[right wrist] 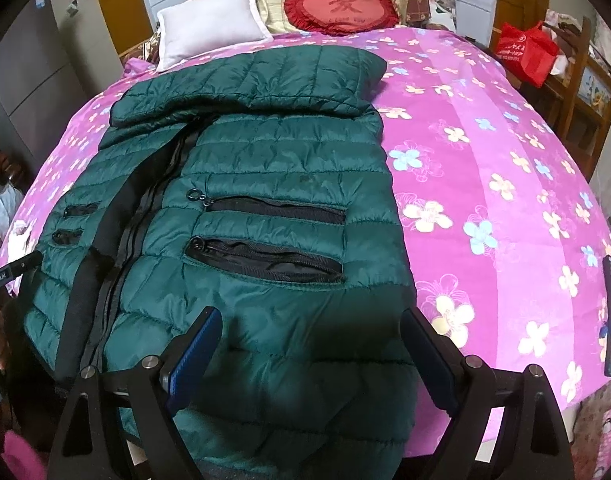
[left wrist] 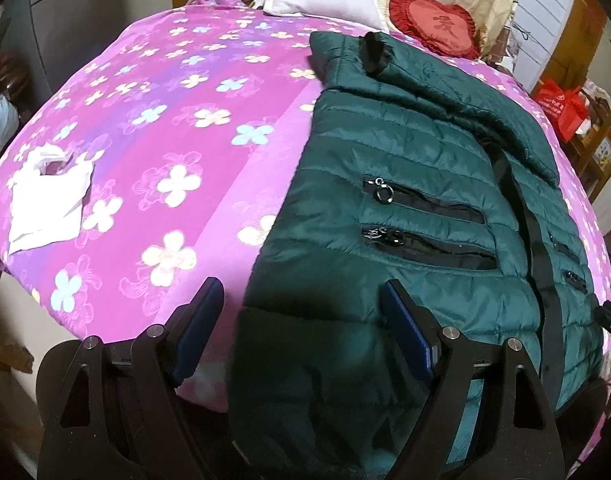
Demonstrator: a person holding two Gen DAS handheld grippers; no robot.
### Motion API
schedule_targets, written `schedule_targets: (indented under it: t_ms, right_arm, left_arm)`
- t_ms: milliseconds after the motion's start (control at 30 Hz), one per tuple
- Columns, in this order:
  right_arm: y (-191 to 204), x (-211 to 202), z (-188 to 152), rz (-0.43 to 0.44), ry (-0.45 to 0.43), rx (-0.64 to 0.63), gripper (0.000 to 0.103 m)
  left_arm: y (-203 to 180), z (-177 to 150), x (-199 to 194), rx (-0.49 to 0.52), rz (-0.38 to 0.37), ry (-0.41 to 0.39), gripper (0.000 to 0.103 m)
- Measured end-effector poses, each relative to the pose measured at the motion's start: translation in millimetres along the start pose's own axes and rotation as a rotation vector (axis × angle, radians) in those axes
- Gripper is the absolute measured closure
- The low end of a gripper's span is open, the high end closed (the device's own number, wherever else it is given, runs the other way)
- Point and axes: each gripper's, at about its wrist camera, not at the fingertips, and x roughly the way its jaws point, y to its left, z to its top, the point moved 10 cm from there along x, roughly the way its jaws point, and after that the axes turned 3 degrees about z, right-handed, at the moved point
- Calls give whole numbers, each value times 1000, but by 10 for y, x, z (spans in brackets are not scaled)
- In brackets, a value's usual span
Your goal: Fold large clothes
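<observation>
The green quilted jacket [right wrist: 257, 208] lies front-up on the pink flowered bedcover [right wrist: 485, 168], its sleeves apparently folded across the chest, while the left gripper [left wrist: 301, 320] and right gripper [right wrist: 309, 344] hover wide open over its hem, holding nothing.

The jacket [right wrist: 241, 216] lies flat on the bed [right wrist: 485, 184], its collar end toward the headboard side and its hem at the near edge. Behind the jacket's collar, a pillow [right wrist: 209, 32] rests on the bed, and the heart cushion [right wrist: 341, 8] sits to the right of that pillow. A plastic bag [left wrist: 49, 200] lies on the bed well apart from the jacket, to its left. Right of the jacket, beyond the bed's edge, a gift bag [right wrist: 525, 52] stands on a shelf [right wrist: 585, 80].
</observation>
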Motion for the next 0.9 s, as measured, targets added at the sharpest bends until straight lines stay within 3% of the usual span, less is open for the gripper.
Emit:
schedule_targets:
  t_ms: [333,633,800,900]
  right_arm:
    - [24,-15,20,3,21,-12,14]
    - [-258,2,-142,6,61,46,14]
    - [-380,29,-230,10,80,80,14]
    - [-404,37,-264,50,86,114,14]
  left_arm:
    - [86,-25,-43,19,-3,37,22]
    - [489,-162,-70,-125,-89,84,22]
    - [413,-339,2,-131,-138,141,22]
    - [321,-360,1,-97,-140,134,22]
